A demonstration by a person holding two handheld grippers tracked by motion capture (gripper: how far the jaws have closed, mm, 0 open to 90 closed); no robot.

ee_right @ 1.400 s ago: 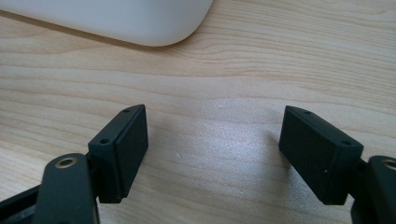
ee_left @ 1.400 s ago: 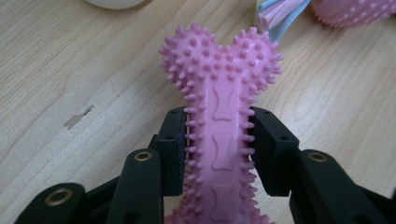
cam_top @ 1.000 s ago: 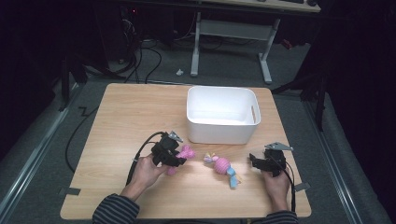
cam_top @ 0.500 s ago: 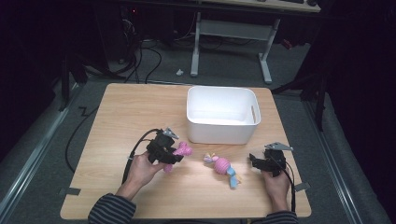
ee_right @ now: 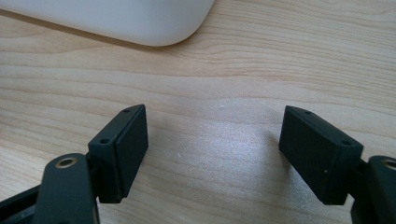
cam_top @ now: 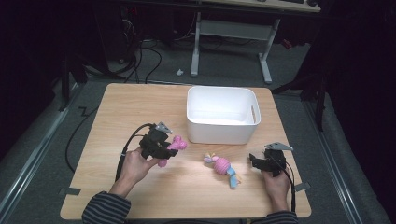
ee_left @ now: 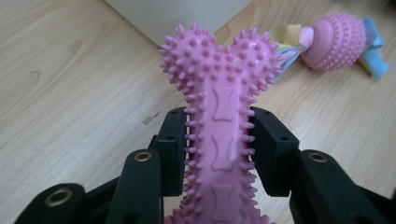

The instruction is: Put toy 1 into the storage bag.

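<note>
— So, where is the pink spiky rubber bone-shaped chew toy (ee_left: 223, 116)?

— Clamped between the two black jaws of the left gripper (cam_top: 161, 146), which squeeze its shaft from both sides. In the left gripper view its knobbly forked end sticks out past the jaws, and the high view shows that end (cam_top: 173, 145) just left of the white rectangular plastic bin (cam_top: 222, 128).

— Is the bone resting on the light wooden table (cam_top: 121, 107)?

— Hard to say. The left hand (cam_top: 134, 164) holds the gripper low over the tabletop, but the pictures don't settle whether the toy touches the wood.

— And the other toy?

— A pink nubbed ball with pastel yellow and blue cloth tails (cam_top: 223, 167) lies flat on the table in front of the bin, between the two grippers. In the left gripper view it sits beyond the bone's tip, off to the right (ee_left: 332, 41).

— What about the right gripper (cam_top: 258, 162)?

— Its jaws stand wide apart with nothing between them; the right gripper view shows bare wood grain in the gap and a rounded corner of the bin (ee_right: 140, 21) above. The right hand (cam_top: 276, 182) holds it near the table's right edge, just beside the ball toy but not touching it.

— Anything in the bin?

— Its interior looks plain white from above.
</note>
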